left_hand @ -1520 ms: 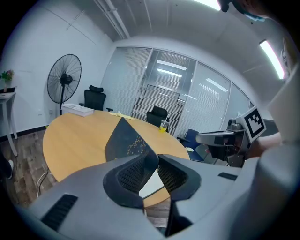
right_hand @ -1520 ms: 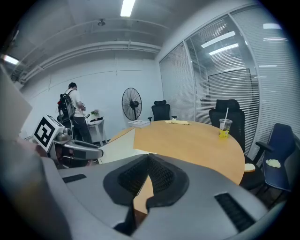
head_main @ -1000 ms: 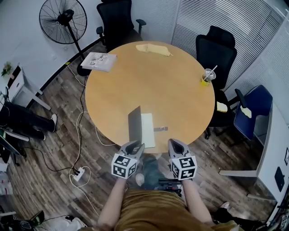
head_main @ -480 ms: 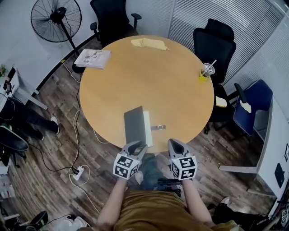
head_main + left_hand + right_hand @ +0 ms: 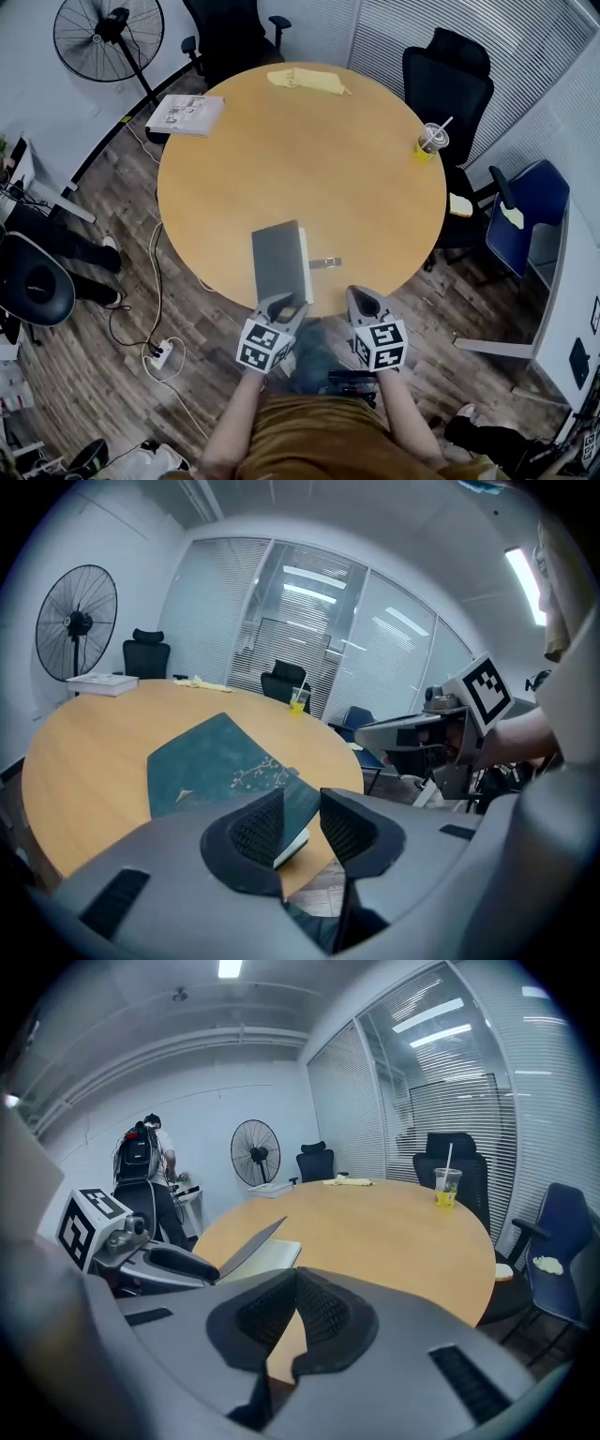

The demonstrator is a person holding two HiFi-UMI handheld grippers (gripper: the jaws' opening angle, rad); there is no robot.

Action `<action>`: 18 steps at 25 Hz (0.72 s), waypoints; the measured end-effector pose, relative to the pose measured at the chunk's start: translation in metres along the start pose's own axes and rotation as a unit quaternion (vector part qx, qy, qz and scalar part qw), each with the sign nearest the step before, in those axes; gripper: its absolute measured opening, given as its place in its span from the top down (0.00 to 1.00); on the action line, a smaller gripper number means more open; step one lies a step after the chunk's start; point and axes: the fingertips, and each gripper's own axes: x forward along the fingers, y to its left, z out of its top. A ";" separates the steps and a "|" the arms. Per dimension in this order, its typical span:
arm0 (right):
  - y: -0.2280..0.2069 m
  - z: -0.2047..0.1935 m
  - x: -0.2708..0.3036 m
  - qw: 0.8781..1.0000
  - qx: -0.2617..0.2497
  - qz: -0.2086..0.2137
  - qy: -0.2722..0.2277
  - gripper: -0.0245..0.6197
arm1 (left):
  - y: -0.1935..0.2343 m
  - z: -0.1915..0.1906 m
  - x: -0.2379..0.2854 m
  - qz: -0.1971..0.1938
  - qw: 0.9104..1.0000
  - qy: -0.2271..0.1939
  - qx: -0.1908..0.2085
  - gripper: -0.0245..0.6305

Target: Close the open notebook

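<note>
Within the last second the notebook [image 5: 277, 264], lying on the bench [image 5: 356, 159] just ahead of my left gripper [image 5: 284, 309], had changed shape; its dark cover [image 5: 206, 761], earlier standing near upright, had swung down over the white page [image 5: 303, 262], leaving only a thin strip bare on the side toward my right gripper [image 5: 361, 302]. My left fingers [image 5: 258, 827] stood apart, the book's near corner showing in the gap; I could not tell whether they touched it. My right fingers [image 5: 323, 1312] were pressed together on nothing; left of them the cover still slanted above the page. I judged the closing nearly done; only the last drop remained.
</note>
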 end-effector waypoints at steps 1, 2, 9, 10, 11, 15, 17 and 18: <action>-0.002 -0.002 0.001 1.000 0.001 0.000 0.003 0.94 | 0.000 -0.001 0.002 0.001 1.000 0.005 0.008 0.75; -0.004 -0.004 0.002 1.000 0.002 0.000 0.005 0.94 | 0.000 -0.003 0.005 0.002 1.000 0.010 0.017 0.75; -0.010 -0.014 0.007 1.000 0.007 -0.004 0.018 0.94 | -0.002 -0.012 0.016 -0.004 0.999 0.033 0.036 0.75; -0.011 -0.015 0.008 1.000 0.007 -0.005 0.019 0.94 | -0.002 -0.013 0.018 -0.005 0.999 0.037 0.038 0.75; -0.012 -0.015 0.008 1.000 0.008 -0.005 0.020 0.94 | -0.002 -0.014 0.019 -0.005 0.998 0.040 0.040 0.75; -0.017 -0.014 0.010 1.000 0.007 -0.005 0.024 0.94 | -0.003 -0.019 0.025 -0.008 0.998 0.050 0.043 0.75; -0.017 -0.016 0.011 1.000 0.004 -0.006 0.025 0.94 | -0.004 -0.022 0.027 -0.011 0.997 0.059 0.052 0.75; -0.018 -0.016 0.012 1.000 0.003 -0.006 0.026 0.94 | -0.003 -0.025 0.029 -0.013 0.996 0.067 0.060 0.75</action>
